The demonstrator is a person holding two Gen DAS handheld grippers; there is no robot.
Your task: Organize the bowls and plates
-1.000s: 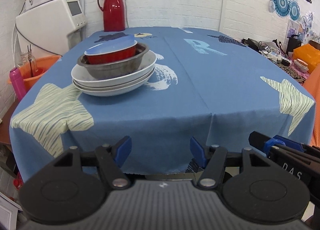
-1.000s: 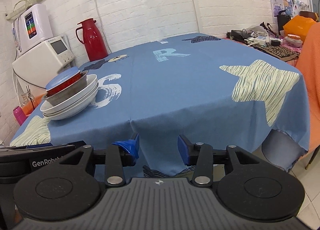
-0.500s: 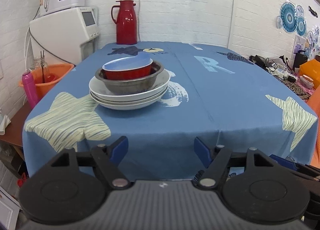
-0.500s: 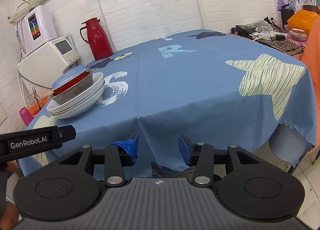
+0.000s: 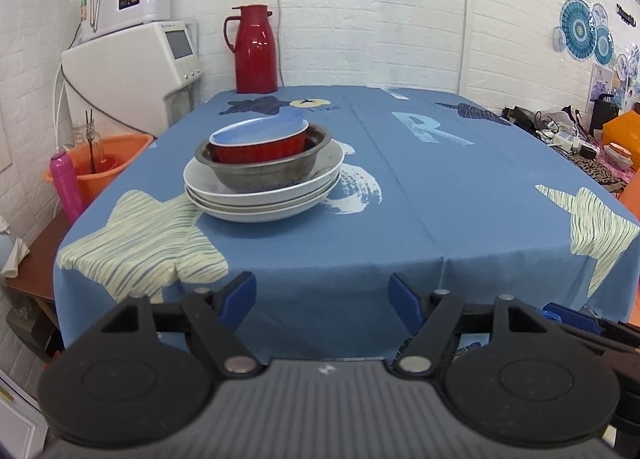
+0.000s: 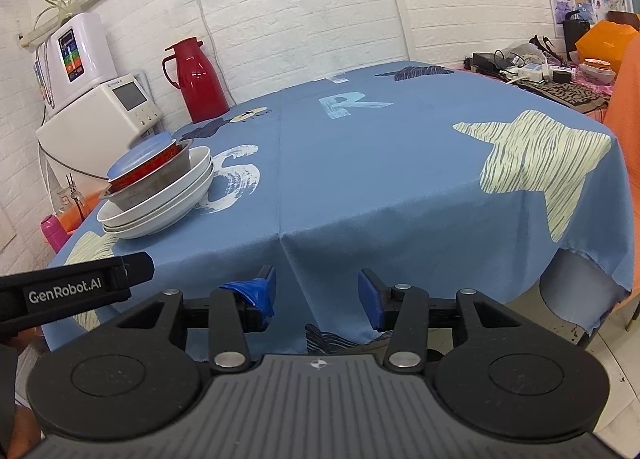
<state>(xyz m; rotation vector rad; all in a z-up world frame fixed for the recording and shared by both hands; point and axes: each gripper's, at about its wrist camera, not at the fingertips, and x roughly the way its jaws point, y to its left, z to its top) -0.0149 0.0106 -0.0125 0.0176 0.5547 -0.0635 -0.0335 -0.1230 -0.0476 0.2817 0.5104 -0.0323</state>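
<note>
One stack of dishes stands on the left half of the blue tablecloth (image 5: 420,195): white plates (image 5: 264,199) at the bottom, a grey metal bowl (image 5: 264,173) on them, and a red bowl with a blue inside (image 5: 260,141) tilted on top. The right wrist view shows the same white plates (image 6: 160,207) and red bowl (image 6: 146,163) at its left. My left gripper (image 5: 322,299) hangs open and empty in front of the table's near edge, well short of the stack. My right gripper (image 6: 316,297) is open and empty too, lower right of the stack.
A red thermos jug (image 5: 254,49) stands at the table's far edge. White appliances (image 5: 128,71) and an orange bucket (image 5: 100,165) with a pink bottle (image 5: 66,187) sit left of the table. Cables and clutter (image 6: 532,67) lie on a side surface at right.
Both grippers have risen and turned a little, so the stack now sits nearer the middle of the left wrist view. The jaws stay open and the dishes have not moved.
</note>
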